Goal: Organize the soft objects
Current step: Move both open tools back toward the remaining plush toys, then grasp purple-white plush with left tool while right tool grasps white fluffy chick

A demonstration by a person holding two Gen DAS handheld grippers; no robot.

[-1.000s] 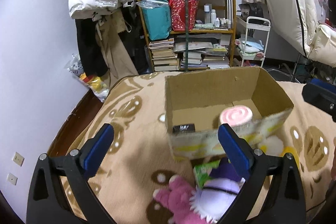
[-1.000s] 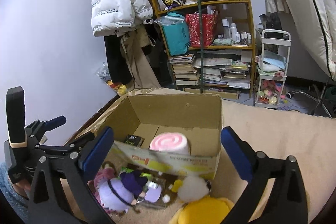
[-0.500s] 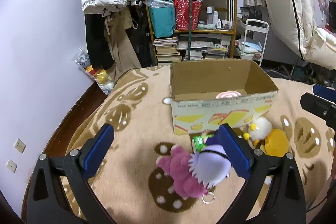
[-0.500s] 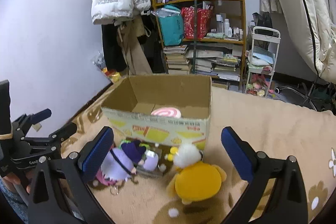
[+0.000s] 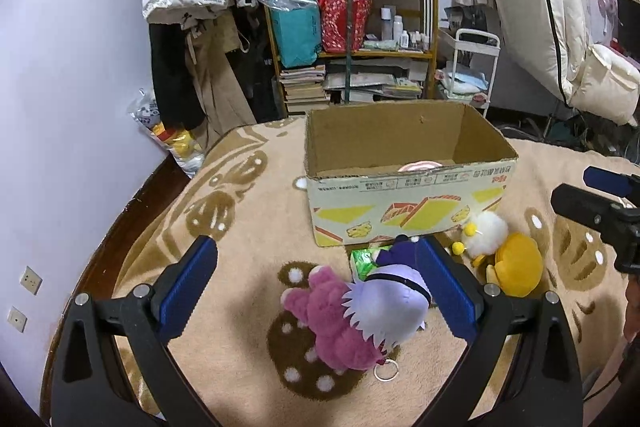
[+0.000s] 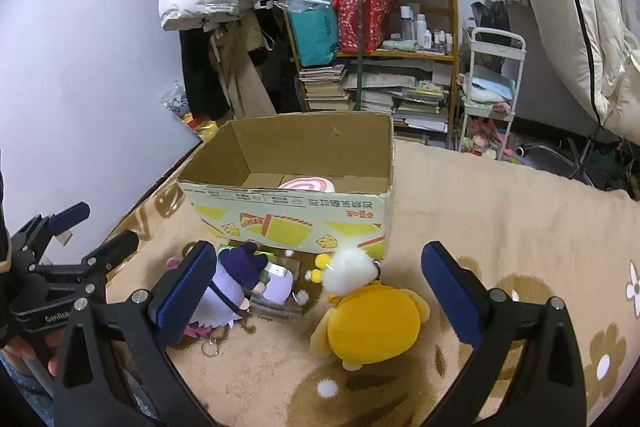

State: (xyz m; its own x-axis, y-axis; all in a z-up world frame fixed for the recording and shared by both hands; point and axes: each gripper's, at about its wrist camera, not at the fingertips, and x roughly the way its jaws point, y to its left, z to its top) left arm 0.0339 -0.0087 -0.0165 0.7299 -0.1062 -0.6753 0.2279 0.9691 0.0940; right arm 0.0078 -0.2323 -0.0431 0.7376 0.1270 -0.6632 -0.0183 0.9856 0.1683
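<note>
Picking stage: both grippers hover with jaws spread wide and empty. The purple doll, pink bear and yellow chick lie on the rug just before the cardboard box. Next, the left gripper needs lowering over the doll.

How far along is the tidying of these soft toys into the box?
Barely started. One pink-and-white swirl cushion already sits in the cardboard box. Both tools, left and right, are open and empty. The pink plush, purple doll and yellow plush remain on the blanket.
</note>
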